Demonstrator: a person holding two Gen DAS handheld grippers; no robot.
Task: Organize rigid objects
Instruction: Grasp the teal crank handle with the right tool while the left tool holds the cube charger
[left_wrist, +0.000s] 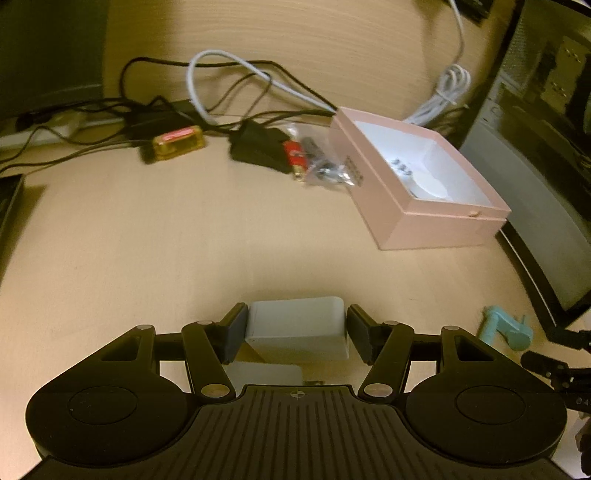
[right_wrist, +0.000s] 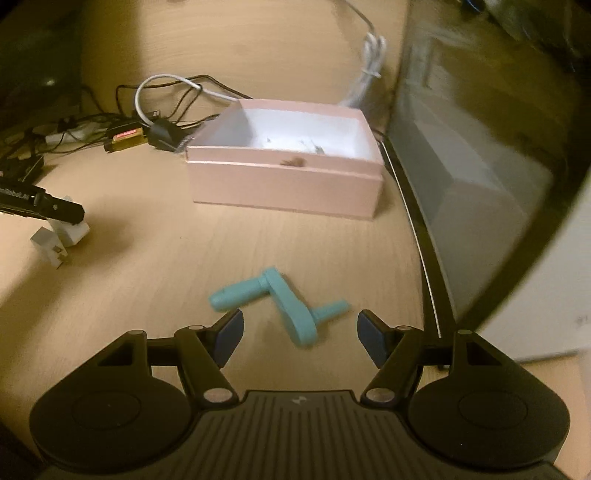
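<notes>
My left gripper (left_wrist: 297, 334) is shut on a white charger block (left_wrist: 297, 328); a second white adapter (left_wrist: 266, 374) lies under it on the wooden desk. In the right wrist view the left gripper's finger (right_wrist: 55, 210) sits over both white blocks (right_wrist: 72, 232). My right gripper (right_wrist: 299, 334) is open and empty, its pads either side of a teal crank handle (right_wrist: 291, 306) lying flat on the desk, also in the left wrist view (left_wrist: 506, 328). An open pink box (left_wrist: 424, 192) (right_wrist: 284, 184) stands beyond, with small white items inside.
A tangle of black and white cables (left_wrist: 229, 88), a yellow device with a red display (left_wrist: 177, 142), a black adapter (left_wrist: 258, 147) and a bag of small parts (left_wrist: 325, 162) lie behind the box. A dark monitor or case (right_wrist: 480, 147) stands at the right.
</notes>
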